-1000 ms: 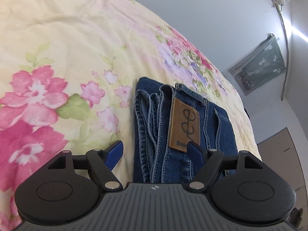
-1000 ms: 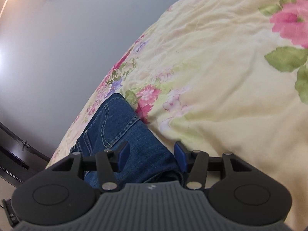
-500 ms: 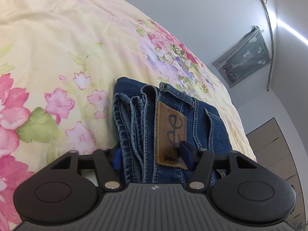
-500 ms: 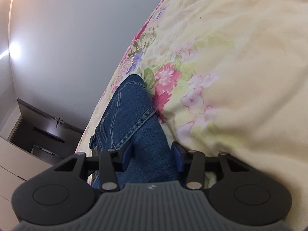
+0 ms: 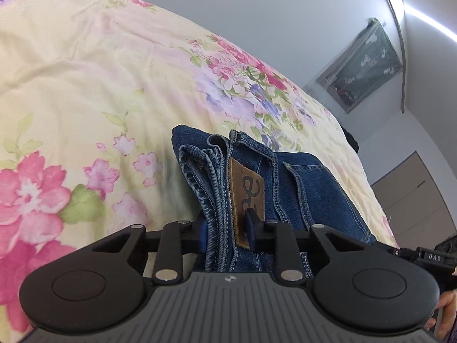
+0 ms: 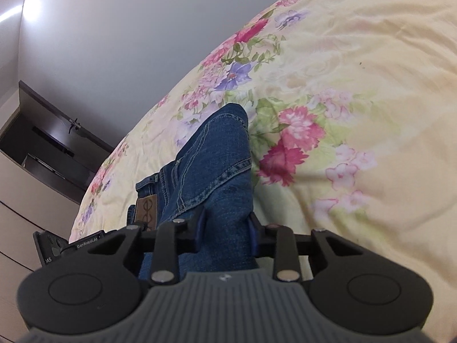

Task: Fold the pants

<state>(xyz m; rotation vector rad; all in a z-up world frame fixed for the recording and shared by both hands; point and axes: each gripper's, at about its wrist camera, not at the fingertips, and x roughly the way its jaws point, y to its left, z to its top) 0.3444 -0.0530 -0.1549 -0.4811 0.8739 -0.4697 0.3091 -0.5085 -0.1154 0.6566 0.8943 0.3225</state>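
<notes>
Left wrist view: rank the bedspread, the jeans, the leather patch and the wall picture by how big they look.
1. bedspread
2. jeans
3. wall picture
4. leather patch

The picture hangs far off, so its real size against the nearby patch is unsure.

Folded blue jeans (image 5: 300, 188), on floral bedspread (image 5: 85, 85)

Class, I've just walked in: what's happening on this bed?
A person holds a claw in each hand over folded jeans on a floral bedspread. The left claw has just closed on the waistband edge by the leather patch. The right claw has just closed on the denim at the other end.
</notes>
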